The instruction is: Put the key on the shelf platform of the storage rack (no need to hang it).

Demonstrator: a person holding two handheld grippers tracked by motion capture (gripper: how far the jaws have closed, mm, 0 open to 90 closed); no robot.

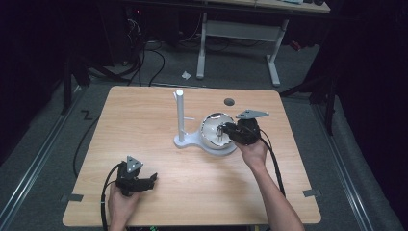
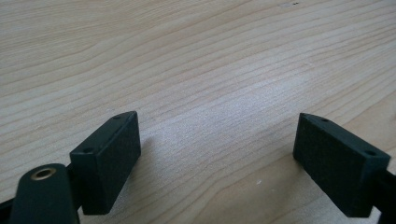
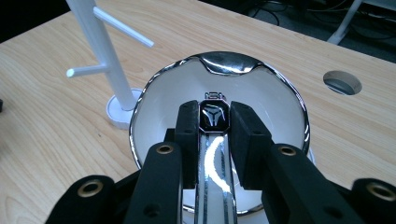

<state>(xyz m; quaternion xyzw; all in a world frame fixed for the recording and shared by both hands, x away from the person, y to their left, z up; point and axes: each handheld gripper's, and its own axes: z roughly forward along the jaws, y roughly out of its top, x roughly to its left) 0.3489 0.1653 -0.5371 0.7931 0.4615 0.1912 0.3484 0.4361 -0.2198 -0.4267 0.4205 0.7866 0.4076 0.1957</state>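
L gripper (image 1: 153, 178) sits at table's (image 1: 144, 120) near edge, jaws spread wide w/ nothing btwn them. Farther in, R gripper (image 3: 214, 122) pinches a watch (image 3: 214, 116) by its black face, over the shiny bowl (image 3: 285, 88). White peg stand (image 1: 180, 115) just beside bowl, left.

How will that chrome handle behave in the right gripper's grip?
Probably slippery: the handle is polished chrome, mirror-bright between the right gripper's narrow pads. Looks stiff, not floppy. Pinched near its end over the bowl, it may pivot or sag.
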